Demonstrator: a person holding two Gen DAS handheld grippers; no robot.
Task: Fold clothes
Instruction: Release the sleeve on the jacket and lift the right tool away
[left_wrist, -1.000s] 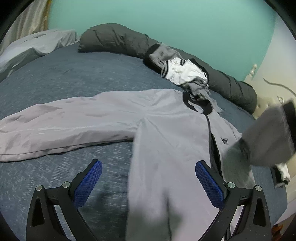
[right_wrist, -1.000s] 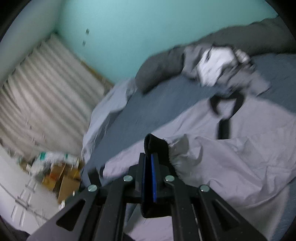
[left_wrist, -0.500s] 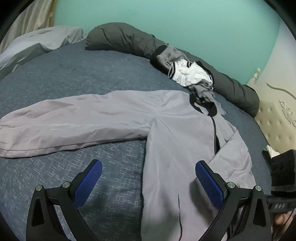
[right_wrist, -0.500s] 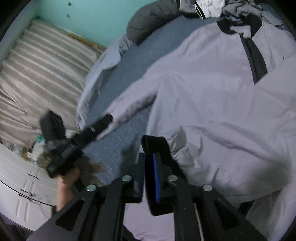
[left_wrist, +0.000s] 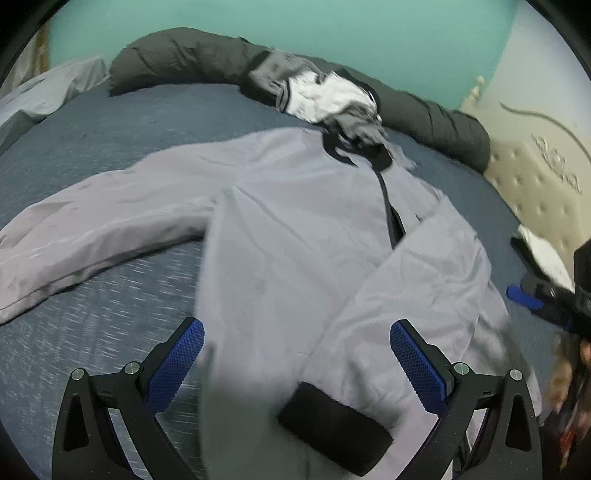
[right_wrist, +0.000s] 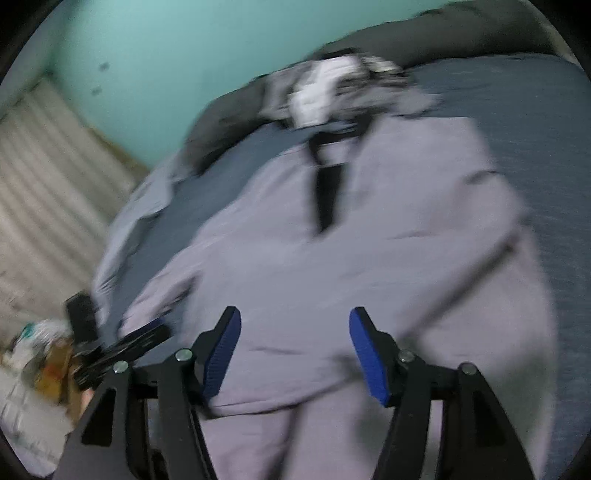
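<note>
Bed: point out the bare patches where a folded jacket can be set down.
Bare blue bedcover lies between the jacket sleeve and the dark duvet roll, and below that sleeve. Crowded: the clothes pile at the collar.

My left gripper (left_wrist: 295, 363) is wide open above the grey jacket (left_wrist: 295, 236) on the blue bed (left_wrist: 92, 332). One sleeve (left_wrist: 417, 295) lies folded across the front, its black cuff (left_wrist: 332, 424) between my fingers. My other gripper (left_wrist: 532, 295) is at the right edge.
</note>
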